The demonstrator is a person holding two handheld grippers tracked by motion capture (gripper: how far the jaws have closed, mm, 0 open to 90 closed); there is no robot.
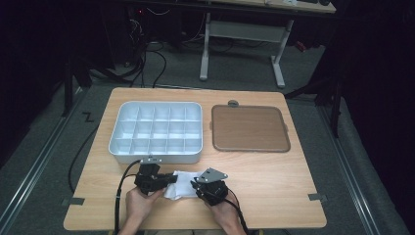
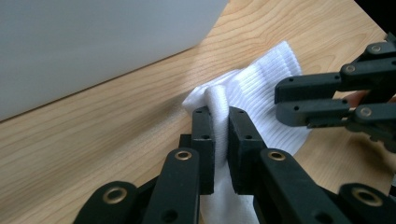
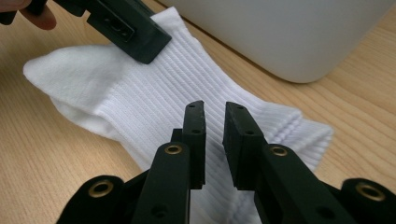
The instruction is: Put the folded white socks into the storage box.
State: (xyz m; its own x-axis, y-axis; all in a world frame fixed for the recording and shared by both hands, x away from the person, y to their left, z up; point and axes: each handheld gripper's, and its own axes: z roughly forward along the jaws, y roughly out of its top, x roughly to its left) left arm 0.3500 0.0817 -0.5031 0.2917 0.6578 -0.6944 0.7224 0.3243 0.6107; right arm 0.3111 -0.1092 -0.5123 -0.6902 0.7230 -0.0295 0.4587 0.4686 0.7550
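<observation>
A white ribbed sock (image 1: 182, 185) lies near the table's front edge, between my two grippers. My left gripper (image 1: 171, 179) is shut on a raised fold of the sock (image 2: 261, 84), which is pinched between its jaws (image 2: 219, 112). My right gripper (image 1: 196, 184) comes in from the other side. Its jaws (image 3: 215, 107) stand a narrow gap apart, low over the sock's (image 3: 140, 88) ribbed leg, and I see no cloth caught between them. In the left gripper view, the right gripper (image 2: 278, 100) reaches over the sock's far edge.
A white compartment tray (image 1: 113, 142) stands just behind the sock, its outer wall (image 3: 280, 32) close to both grippers. A flat brown tray (image 1: 249, 128) lies to the right of it. Grey tape marks (image 1: 73, 201) sit at the front corners.
</observation>
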